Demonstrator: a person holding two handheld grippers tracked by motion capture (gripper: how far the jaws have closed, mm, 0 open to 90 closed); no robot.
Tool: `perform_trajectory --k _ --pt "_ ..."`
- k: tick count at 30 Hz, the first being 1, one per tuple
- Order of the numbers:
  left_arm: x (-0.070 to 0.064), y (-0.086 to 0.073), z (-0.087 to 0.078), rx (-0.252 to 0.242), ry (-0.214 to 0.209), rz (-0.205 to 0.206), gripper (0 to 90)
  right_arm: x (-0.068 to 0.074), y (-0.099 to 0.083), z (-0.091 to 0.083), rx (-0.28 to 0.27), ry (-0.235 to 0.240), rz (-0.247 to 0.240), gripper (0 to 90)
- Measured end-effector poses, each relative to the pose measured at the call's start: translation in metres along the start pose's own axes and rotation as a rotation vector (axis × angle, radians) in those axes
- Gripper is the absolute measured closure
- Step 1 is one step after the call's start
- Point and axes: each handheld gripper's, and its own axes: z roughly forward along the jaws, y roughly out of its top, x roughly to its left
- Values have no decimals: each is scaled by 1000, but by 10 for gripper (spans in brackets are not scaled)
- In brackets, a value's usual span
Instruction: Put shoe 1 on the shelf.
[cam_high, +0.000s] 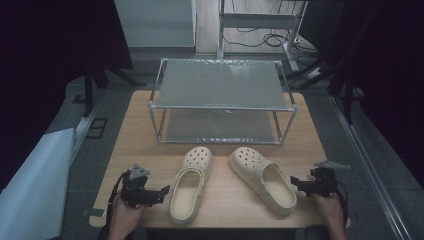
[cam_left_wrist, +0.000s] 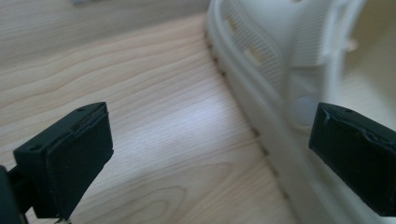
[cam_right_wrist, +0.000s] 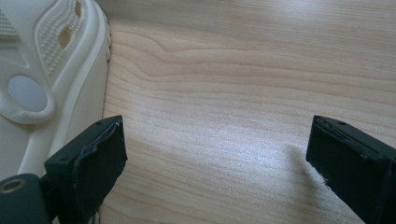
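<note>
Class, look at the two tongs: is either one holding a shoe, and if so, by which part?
Nothing is held. The left tongs and right tongs are both open, each beside its shoe, the left shoe and the right shoe.

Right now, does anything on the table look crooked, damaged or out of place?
Only a small thing: the two cream clogs are not parallel. The left clog points almost straight at the rack, while the right clog is angled, its toe turned inward. Nothing looks damaged or spilled. Both tongs, left and right, are open beside the clogs.
</note>
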Motion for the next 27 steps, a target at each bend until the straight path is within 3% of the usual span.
perform_trajectory --k 12,27 --pt "-21 8 -10 -8 -57 44 18 -1 -1 1 4 4 9 47" --pt "-29 26 26 37 -45 79 158 -1 -1 1 -4 11 0 55"
